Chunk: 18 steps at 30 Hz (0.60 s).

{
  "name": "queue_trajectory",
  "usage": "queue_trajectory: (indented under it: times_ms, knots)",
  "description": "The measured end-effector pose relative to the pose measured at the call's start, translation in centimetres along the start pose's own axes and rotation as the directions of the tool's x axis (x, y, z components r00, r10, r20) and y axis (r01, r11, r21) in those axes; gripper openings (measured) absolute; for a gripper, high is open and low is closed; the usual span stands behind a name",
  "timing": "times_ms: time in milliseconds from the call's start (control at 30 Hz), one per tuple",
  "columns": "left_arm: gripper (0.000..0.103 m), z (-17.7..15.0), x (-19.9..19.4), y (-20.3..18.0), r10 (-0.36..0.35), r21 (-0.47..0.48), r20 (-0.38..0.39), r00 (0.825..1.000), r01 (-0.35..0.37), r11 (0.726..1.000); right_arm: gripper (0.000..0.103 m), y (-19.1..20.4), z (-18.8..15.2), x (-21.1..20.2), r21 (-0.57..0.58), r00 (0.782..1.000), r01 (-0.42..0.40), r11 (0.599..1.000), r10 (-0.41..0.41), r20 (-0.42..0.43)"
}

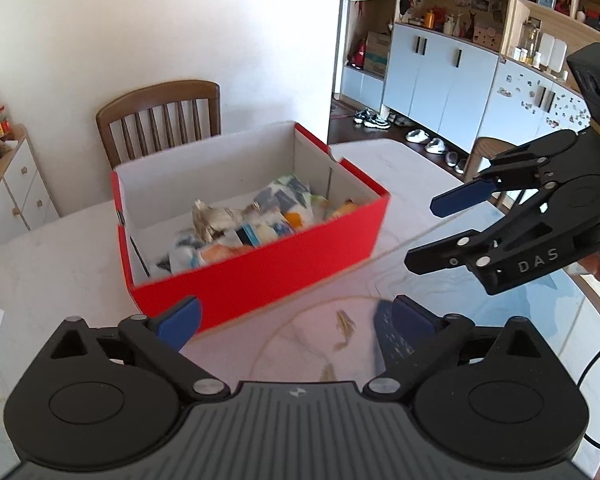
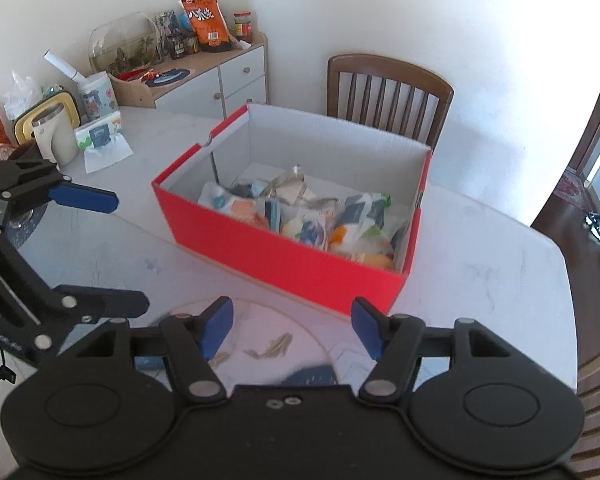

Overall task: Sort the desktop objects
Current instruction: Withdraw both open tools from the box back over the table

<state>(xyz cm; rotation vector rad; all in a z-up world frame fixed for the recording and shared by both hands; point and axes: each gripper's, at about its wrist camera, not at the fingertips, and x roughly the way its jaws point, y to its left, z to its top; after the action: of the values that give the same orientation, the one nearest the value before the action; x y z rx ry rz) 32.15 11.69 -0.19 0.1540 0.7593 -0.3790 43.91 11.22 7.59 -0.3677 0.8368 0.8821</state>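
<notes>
Your red cardboard box [image 2: 284, 256] sits mid-bench, already piled with snack packets [image 2: 300, 216]. Just in front of the box, both grippers hover empty: the left gripper [image 1: 296, 320] has its fingers spread wide, the right gripper [image 2: 292, 326] partly open, nothing between either. I'd judge you're between picks; next, choose a loose item, perhaps the tissue pack [image 2: 100, 132] left of the box, on the bench [image 2: 480, 260]
</notes>
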Motion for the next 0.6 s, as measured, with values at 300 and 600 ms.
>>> queue_trajectory:
  times_ms: [300,600]
  knots:
    - [0.103,-4.9,-0.8,-2.2,-0.074,0.063,-0.025,0.997,0.075,0.995,0.066,1.3,-4.0,0.8,0.028,0.999,0.003,1.0,-0.002,-0.045]
    - [0.103,-9.3,0.1,-5.0,-0.153,0.144,-0.086,0.985,0.164,0.976,0.066,2.2,-6.8,2.7,0.061,0.995,0.02,0.998,-0.014,-0.104]
